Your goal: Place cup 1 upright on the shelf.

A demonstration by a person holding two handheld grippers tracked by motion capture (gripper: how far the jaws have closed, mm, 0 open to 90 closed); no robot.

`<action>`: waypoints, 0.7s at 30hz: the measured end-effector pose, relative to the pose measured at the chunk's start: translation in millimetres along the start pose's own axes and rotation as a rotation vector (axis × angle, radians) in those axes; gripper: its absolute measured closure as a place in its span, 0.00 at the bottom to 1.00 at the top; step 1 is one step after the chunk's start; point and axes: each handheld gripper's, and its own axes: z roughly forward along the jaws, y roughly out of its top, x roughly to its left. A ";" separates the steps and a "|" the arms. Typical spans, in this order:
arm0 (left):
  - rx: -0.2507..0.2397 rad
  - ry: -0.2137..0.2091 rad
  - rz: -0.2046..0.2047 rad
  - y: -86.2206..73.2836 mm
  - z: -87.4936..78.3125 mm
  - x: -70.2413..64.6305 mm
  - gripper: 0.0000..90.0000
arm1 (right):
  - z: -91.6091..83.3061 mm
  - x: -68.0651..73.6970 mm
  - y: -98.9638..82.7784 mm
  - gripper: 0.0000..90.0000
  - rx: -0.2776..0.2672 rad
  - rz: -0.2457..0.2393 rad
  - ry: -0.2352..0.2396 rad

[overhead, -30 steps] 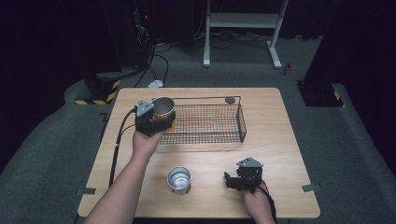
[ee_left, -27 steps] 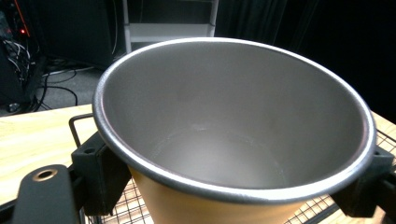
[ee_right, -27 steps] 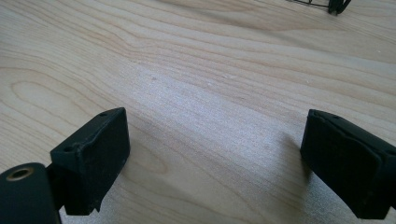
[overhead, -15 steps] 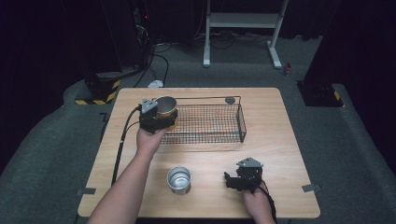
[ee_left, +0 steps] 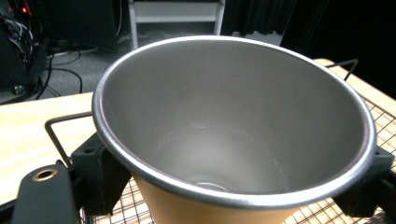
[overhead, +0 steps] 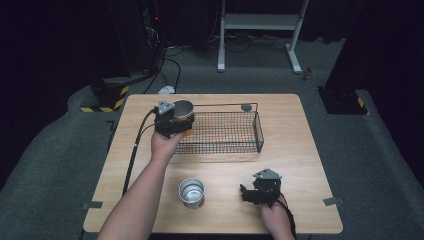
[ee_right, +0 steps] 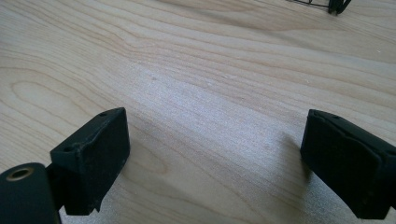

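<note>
Left claw (overhead: 172,121) clamps tan metal cup (ee_left: 233,140) by its sides, upright over wire basket (overhead: 225,132) left end, likely for placing inside. Right claw (ee_right: 215,163) spread wide, idle on surface (overhead: 300,150). Second steel cup (overhead: 192,192) near edge, likely next.

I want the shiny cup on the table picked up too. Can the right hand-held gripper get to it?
Probably yes. The right hand-held gripper rests open on the table, with bare wood between it and the shiny cup beside it. The left hand-held gripper is busy holding another cup by the basket.
</note>
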 end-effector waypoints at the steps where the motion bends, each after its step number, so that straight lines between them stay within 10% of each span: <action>1: 0.011 -0.004 -0.011 -1.3 3.3 0.7 0.17 | 0.0 0.0 0.0 0.09 0.000 -0.001 0.000; 21: 0.151 0.039 0.015 -10.9 23.9 0.4 0.17 | -0.1 0.2 0.1 0.09 0.001 0.003 0.000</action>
